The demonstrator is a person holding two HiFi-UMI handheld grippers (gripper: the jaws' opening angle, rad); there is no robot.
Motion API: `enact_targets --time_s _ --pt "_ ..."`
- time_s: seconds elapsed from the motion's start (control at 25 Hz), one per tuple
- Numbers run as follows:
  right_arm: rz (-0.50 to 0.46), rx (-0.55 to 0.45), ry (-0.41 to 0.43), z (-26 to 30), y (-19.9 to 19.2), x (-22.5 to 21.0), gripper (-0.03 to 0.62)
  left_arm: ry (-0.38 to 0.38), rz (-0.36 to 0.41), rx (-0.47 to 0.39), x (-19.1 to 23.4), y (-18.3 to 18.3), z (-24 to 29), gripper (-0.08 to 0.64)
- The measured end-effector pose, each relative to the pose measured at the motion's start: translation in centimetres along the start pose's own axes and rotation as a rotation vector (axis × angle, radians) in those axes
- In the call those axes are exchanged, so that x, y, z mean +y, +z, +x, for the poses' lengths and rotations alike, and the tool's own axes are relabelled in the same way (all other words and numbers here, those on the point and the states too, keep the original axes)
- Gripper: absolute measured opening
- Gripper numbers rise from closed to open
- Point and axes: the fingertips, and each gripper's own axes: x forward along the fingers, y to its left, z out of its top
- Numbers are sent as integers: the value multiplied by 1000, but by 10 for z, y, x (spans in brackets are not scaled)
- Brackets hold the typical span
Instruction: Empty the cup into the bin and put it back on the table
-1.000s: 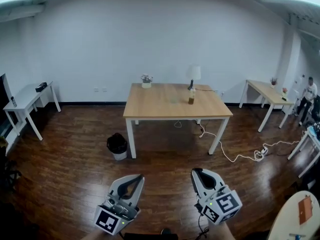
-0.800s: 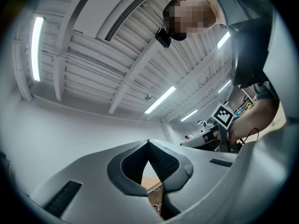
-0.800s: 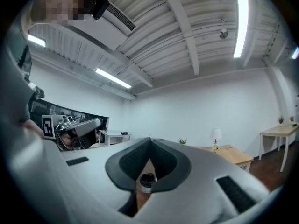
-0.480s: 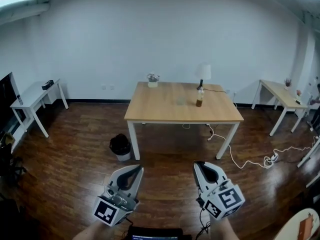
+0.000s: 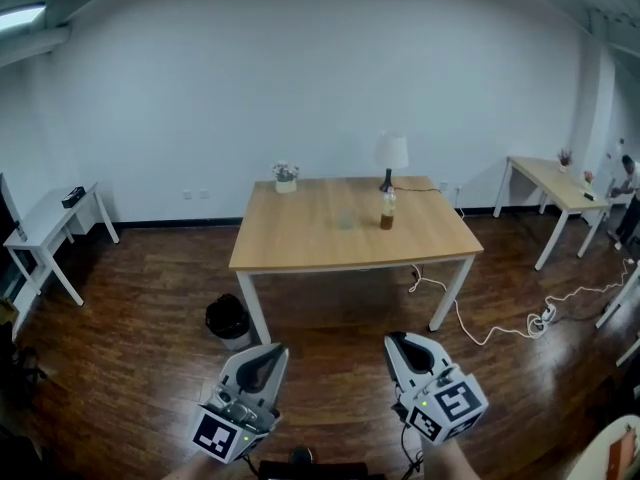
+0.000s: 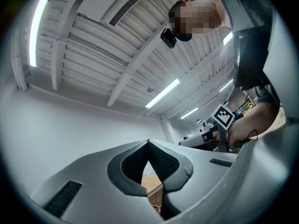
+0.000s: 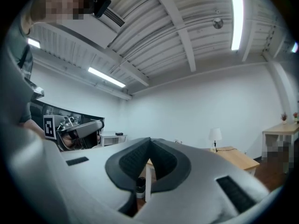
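The left gripper point(image 5: 268, 356) and right gripper point(image 5: 400, 344) sit at 6 o'clock, both with jaws pressed together and empty. The bin point(image 5: 228, 318) stands at 11 o'clock from the left one. Farther off, on the table point(image 5: 300, 243), the cup point(image 5: 346, 220) is a faint shape at 9 o'clock of the bottle point(image 5: 386, 211). Its axis is too dim to tell.

Bright, even light from ceiling tubes point(image 7: 236, 15) above me, white wall point(image 5: 300, 78) washed pale, soft shadow under the table point(image 5: 320, 233), my gripper views bowed with dark corners, close-up plastic slightly soft.
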Motion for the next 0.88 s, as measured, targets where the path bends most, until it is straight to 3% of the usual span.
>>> enact_targets --time_s 0.52,0.88 --pt "-18 7 -74 140 4 -58 0 -37 -21 -27 127 -69 67 -9" --pt "-4 22 -60 205 -6 -89 0 -33 -69 -13 173 -120 98 -9"
